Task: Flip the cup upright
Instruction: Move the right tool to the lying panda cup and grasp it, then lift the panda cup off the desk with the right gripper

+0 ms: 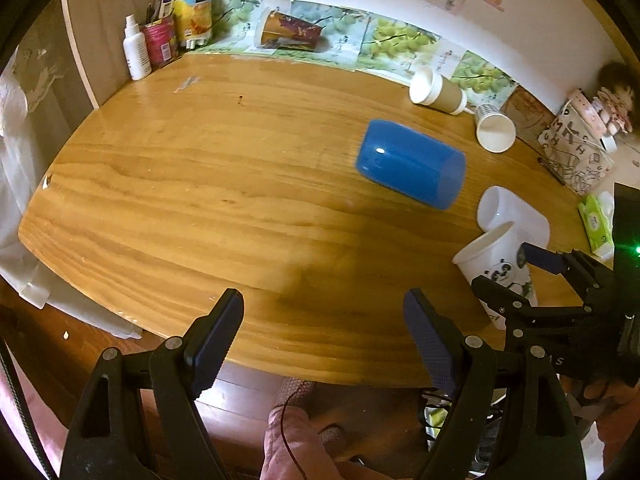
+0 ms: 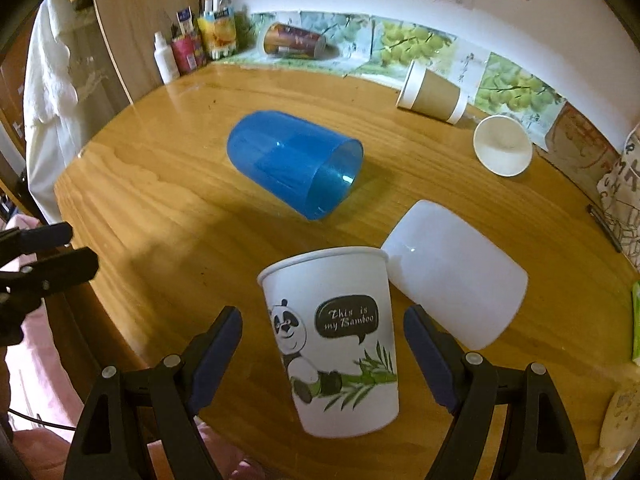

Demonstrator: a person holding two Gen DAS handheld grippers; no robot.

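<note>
White paper cup with a black-and-white panda, green bamboo and a dark speech bubble; just beside it a plain white cup, beyond it a translucent blue cup, all on honey-brown grained wood table.

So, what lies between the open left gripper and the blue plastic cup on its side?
Only bare wooden table lies between the left gripper and the blue plastic cup, in the left wrist view.
</note>
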